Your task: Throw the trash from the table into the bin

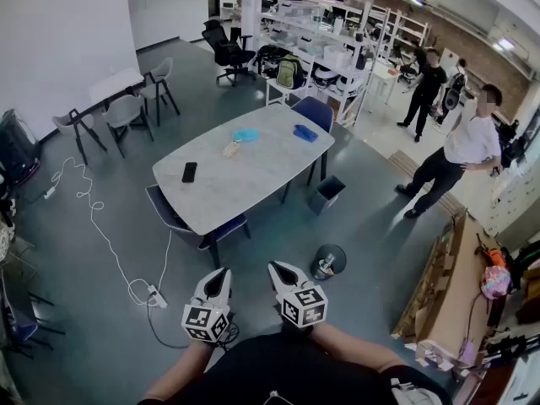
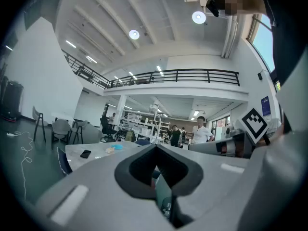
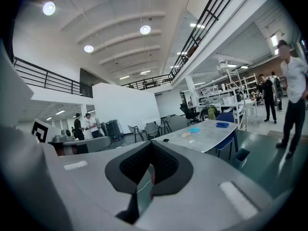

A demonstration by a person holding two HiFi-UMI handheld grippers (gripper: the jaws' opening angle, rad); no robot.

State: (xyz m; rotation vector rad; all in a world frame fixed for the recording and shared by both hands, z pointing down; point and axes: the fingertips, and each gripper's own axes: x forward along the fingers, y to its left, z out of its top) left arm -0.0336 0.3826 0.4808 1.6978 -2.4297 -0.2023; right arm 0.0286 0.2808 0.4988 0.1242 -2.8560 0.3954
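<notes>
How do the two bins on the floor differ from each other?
The square bin is grey-blue; the round bin is black. The square bin stands beside the table; the round bin stands apart from it, on open floor. Both are open-topped.

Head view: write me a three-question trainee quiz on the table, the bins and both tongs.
1. True or false: the black phone lies on the table.
2. Multiple choice: the round bin stands A) on the table, B) on the floor, nearer the tongs than the square bin, C) on a chair.
3. Fill in: the left tongs and right tongs are both ____ and hold nothing.
Key: 1 true; 2 B; 3 shut.
</notes>
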